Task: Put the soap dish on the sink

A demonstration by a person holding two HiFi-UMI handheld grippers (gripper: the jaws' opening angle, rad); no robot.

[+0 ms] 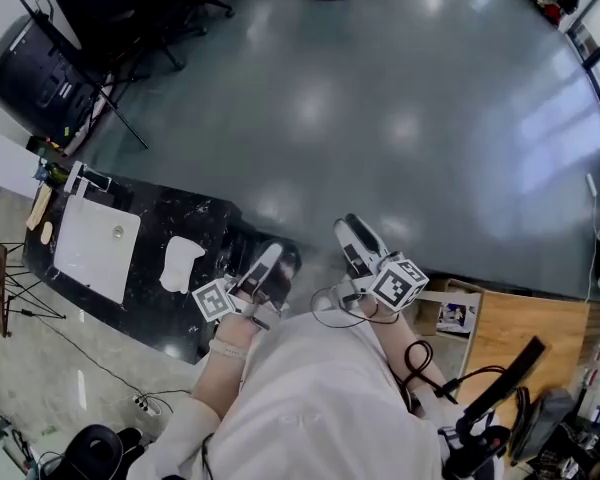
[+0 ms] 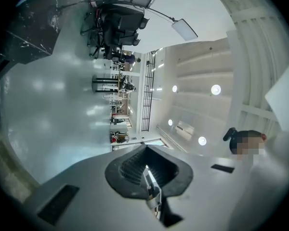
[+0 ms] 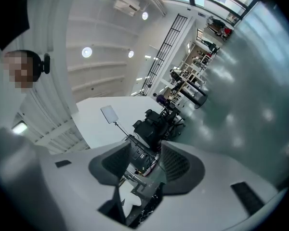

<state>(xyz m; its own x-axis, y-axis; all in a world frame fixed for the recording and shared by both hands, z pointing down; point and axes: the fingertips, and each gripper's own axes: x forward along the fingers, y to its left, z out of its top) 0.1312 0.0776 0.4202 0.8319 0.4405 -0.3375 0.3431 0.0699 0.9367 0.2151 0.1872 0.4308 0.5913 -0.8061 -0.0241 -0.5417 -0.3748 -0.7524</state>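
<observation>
Black worktop (image 1: 195, 223) at the left of the head view, with a white sink (image 1: 85, 258) set into it. White soap dish (image 1: 180, 264) lies flat on the worktop just beside the sink, on the side toward the person, not touching it. Its long axis runs roughly along the sink's long side; the broader end points away from the person and the narrower end toward the worktop's near edge. Both grippers are held over the grey floor (image 1: 400, 118), off the worktop. Left gripper (image 1: 277, 264) is near the worktop's corner, right gripper (image 1: 351, 232) further right, well apart from the dish.

Left gripper view: jaws pressed together, pads meeting, nothing held. They face open floor and ceiling, tipped sideways.

Right gripper view: jaws apart, gap empty. Beyond them are the floor, dark chairs and a strip of the worktop low in the gap. A white patch sits there, too small to tell what it is.
</observation>
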